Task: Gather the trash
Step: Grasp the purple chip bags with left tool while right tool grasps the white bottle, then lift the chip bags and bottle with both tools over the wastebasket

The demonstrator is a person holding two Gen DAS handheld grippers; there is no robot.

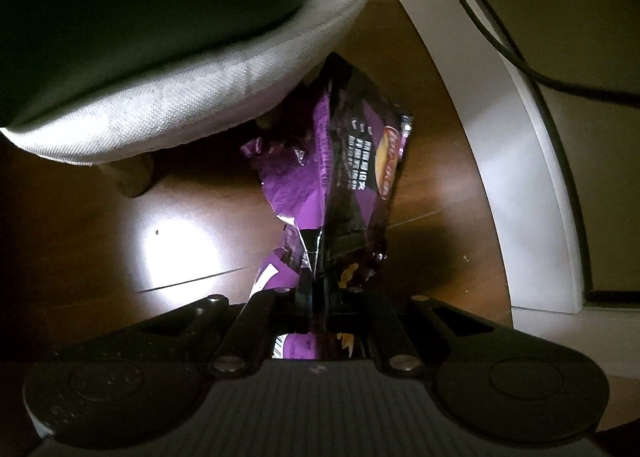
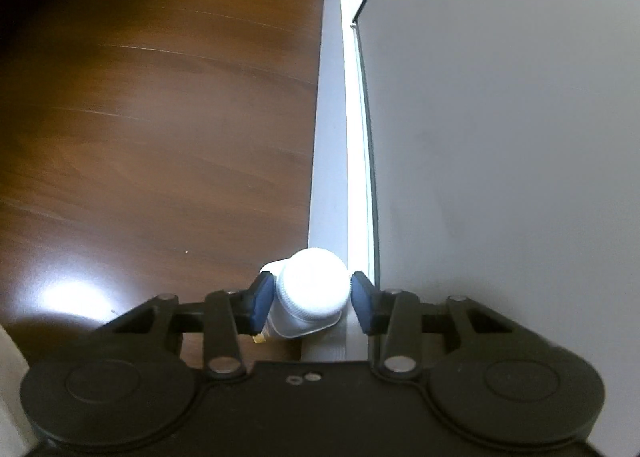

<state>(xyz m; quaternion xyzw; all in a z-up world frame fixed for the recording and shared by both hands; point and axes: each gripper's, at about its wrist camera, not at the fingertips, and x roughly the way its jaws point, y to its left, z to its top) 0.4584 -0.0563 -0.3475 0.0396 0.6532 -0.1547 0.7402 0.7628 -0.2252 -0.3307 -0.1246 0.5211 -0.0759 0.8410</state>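
Purple and black foil of a crumpled snack bag (image 1: 340, 173) is seen pinched at its lower end in the left gripper (image 1: 320, 305), whose fingers are closed tight on it. From the grip the bag extends toward 12 o'clock, above a brown wood floor (image 1: 188, 213). At 10 o'clock a grey cushioned seat (image 1: 200, 97) overhangs the bag's far end. A white baseboard (image 1: 500, 161) curves from 12 to 3 o'clock, with a black cable (image 1: 484, 29) beyond it.

In the right wrist view, a white capped bottle (image 2: 310, 293) is held between the blue fingers (image 2: 262, 303) of the right gripper (image 2: 310, 303), which are closed partway around it. The bottle is seen cap-first over the floor's edge, where a white baseboard (image 2: 332, 137) runs toward 12 o'clock beside a grey wall (image 2: 500, 137).
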